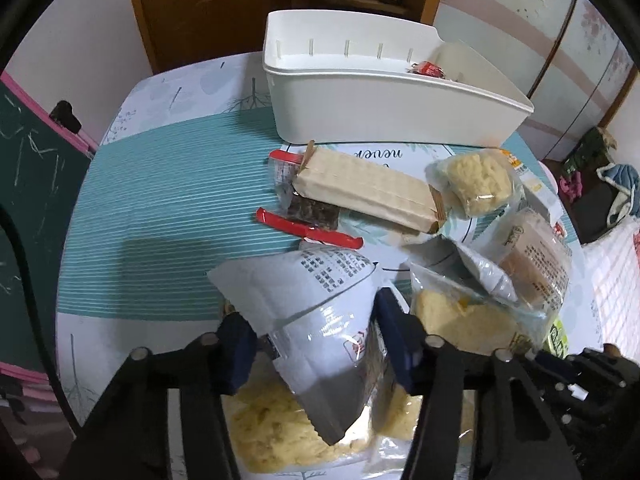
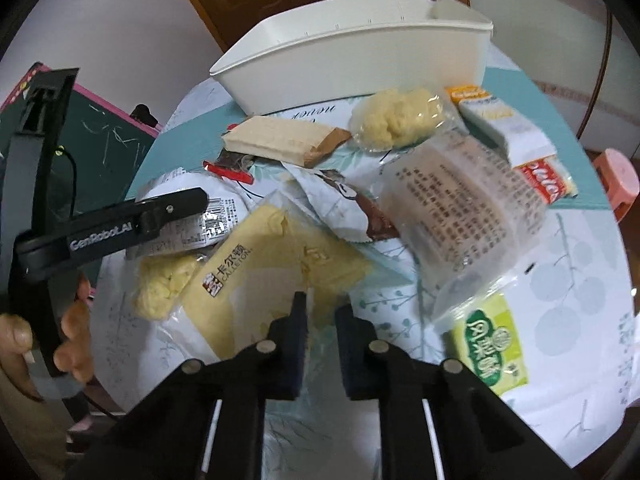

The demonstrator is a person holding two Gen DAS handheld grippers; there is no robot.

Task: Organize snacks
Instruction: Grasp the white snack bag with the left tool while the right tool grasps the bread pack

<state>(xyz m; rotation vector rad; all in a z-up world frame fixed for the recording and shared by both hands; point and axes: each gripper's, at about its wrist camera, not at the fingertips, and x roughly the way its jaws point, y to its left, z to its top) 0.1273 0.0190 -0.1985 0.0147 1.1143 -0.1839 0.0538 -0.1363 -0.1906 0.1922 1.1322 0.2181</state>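
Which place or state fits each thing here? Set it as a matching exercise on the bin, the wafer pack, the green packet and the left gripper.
Things:
1. white bin
2. wafer pack
3. green packet
4. left gripper

Places or states:
A. closed on a silver-white bag
B. lying partly on a dark snack with red ends
C. on the far side of the table, a red-wrapped item inside
D. just right of the right gripper

Pairs: 1-C, 2-B, 3-D, 4-A

Green chalkboard [image 1: 28, 184] with pink frame, brown wooden door [image 1: 208, 4], pink stool [image 2: 618, 184]
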